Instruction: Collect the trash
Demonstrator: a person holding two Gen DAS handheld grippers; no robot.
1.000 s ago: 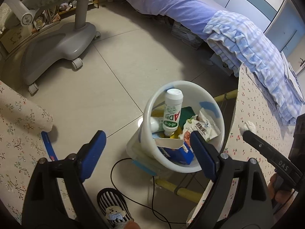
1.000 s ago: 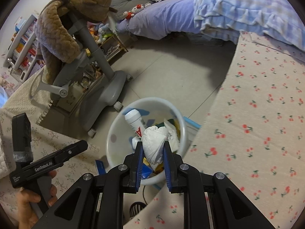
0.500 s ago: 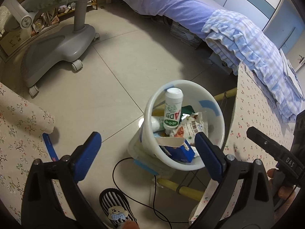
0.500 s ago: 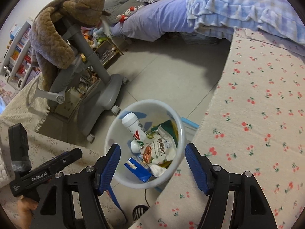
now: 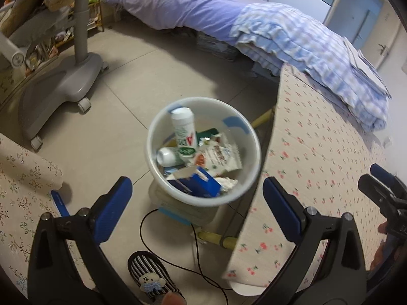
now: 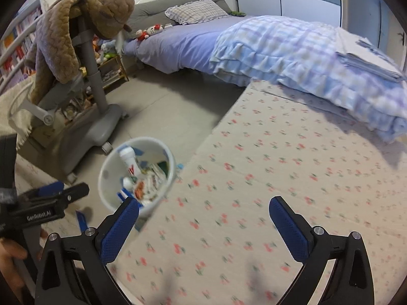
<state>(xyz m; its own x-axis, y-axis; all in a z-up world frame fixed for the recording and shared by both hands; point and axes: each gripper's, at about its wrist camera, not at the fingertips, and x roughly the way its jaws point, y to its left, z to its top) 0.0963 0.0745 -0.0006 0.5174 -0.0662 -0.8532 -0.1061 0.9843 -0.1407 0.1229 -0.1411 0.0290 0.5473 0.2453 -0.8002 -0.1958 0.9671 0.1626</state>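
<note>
both the left gripper (image 5: 195, 208) and right gripper (image 6: 203, 225) just opened wide, empty; wrappers and a bottle (image 5: 183, 132) lie inside the white bin (image 5: 251, 139).

Legible markings:
- "GenRobot.AI", white lettering on the black body of the left gripper (image 6: 54, 194), lower left of the right wrist view.
- A large red "A", inverted, on the label of the white bottle (image 5: 183, 132) standing in the white bin (image 5: 251, 137), centre of the left wrist view.
- Snack wrapper (image 5: 218, 155) in the same bin: print present, too blurred to read.
</note>
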